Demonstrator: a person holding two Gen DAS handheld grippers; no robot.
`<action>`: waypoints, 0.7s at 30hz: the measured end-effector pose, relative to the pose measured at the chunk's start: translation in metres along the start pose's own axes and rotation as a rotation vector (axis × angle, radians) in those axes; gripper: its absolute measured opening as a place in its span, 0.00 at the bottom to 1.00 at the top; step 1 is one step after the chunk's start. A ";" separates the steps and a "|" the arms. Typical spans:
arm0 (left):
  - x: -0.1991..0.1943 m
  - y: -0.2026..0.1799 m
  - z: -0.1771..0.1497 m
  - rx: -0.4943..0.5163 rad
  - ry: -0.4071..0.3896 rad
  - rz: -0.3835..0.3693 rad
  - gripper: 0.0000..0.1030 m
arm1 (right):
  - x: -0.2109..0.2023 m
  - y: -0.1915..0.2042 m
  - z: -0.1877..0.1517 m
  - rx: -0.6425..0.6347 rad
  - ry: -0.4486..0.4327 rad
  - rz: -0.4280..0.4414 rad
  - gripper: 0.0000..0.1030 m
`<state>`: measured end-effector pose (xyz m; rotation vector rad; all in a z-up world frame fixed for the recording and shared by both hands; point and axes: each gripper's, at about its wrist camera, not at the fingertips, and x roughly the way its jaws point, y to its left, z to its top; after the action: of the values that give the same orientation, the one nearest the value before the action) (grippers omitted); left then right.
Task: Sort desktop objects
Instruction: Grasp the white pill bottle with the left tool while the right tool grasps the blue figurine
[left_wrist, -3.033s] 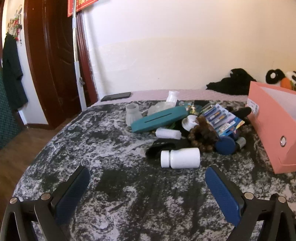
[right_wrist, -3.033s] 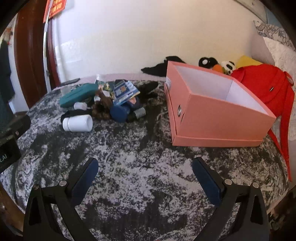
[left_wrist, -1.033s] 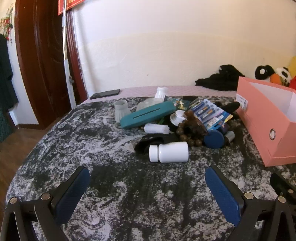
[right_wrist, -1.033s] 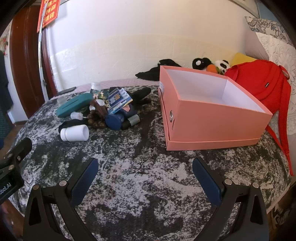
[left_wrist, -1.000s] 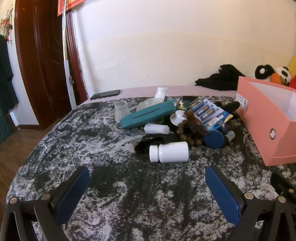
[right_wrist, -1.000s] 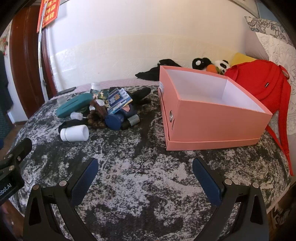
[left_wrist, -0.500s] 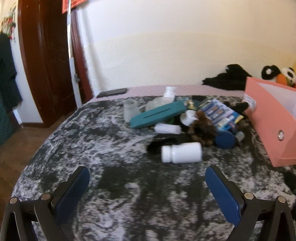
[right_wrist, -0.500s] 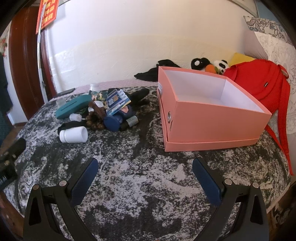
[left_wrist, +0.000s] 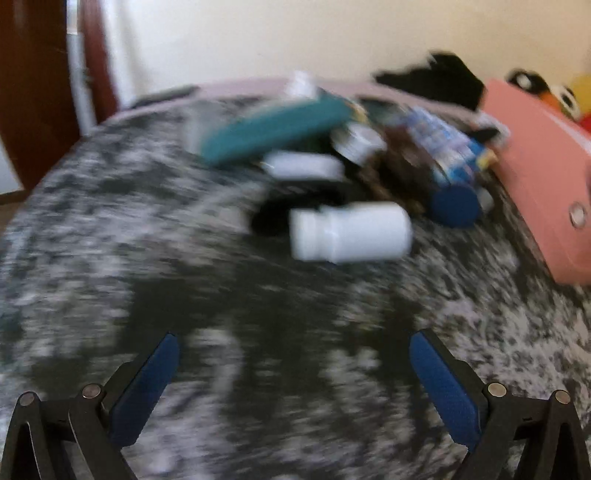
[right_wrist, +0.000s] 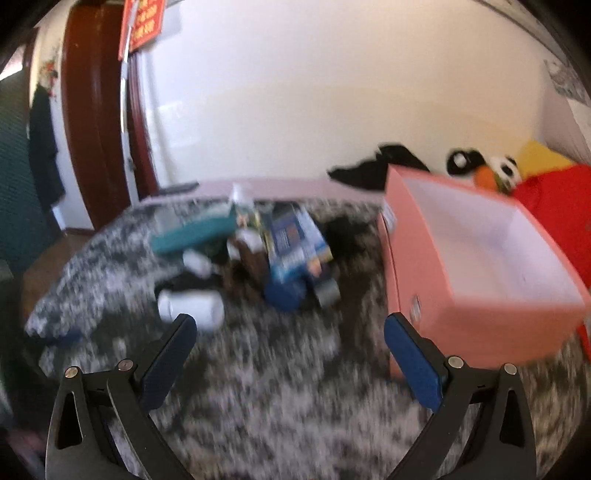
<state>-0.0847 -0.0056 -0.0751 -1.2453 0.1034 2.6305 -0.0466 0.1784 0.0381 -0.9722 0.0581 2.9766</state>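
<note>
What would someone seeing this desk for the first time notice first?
Probably the open pink box at the right of the mottled grey cloth, its white inside showing nothing. Left of it lies a jumbled pile, with a white bottle on its side nearest the camera and a long teal case behind. Both the left claw and right claw hang open, holding nothing.
</note>
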 end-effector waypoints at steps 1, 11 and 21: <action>0.008 -0.007 0.003 0.008 0.007 -0.011 1.00 | 0.008 0.001 0.011 -0.006 0.004 0.015 1.00; 0.072 -0.017 0.042 -0.135 0.045 -0.044 1.00 | 0.097 -0.009 0.037 0.053 0.181 0.122 1.00; 0.060 -0.017 0.042 -0.121 0.022 -0.002 0.79 | 0.130 -0.026 0.006 0.094 0.301 0.103 1.00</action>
<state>-0.1489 0.0276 -0.0940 -1.3113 -0.0539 2.6562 -0.1545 0.2043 -0.0346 -1.4359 0.2548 2.8557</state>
